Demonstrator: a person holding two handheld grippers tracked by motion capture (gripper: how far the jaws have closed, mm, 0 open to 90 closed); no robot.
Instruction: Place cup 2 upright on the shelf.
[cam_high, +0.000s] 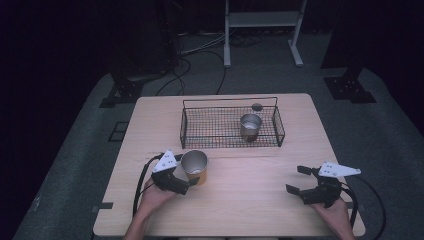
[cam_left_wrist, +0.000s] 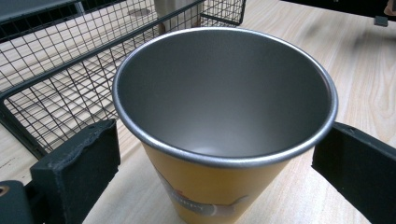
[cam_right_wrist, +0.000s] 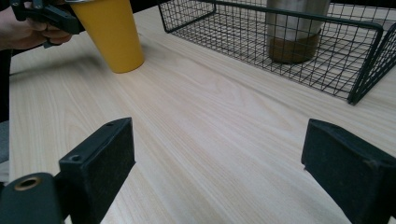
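The yellow cup (cam_high: 195, 167) stands upright on the pale wood-grain table (cam_high: 250, 195), just in front of the near left corner of the black wire basket (cam_high: 200, 131). It is a tapered tumbler, wider at the mouth than at the base, with a matte yellow outside carrying a printed mark low on its wall, a dull brushed-metal inside and a thin rolled silver rim. In the right gripper view its yellow wall (cam_right_wrist: 111, 35) looks smooth and slightly glossy, and its foot rests flat on the board.

The left gripper (cam_high: 186, 181) sits around the cup: in the left gripper view the cup (cam_left_wrist: 224, 107) stands between the two blocky black jaws, whose pads look rough and rubbery. The right-hand jaw lies right against the rim; the left-hand one stands a little off the wall, so the jaws are spread about the cup rather than pressed on it.

The right gripper (cam_high: 298, 180) hovers over bare wood at the near right of the table, jaws wide apart with nothing between them.

Inside the basket, toward its right end, stands a plain steel cup (cam_high: 250, 126), cylindrical with a brownish band at its base
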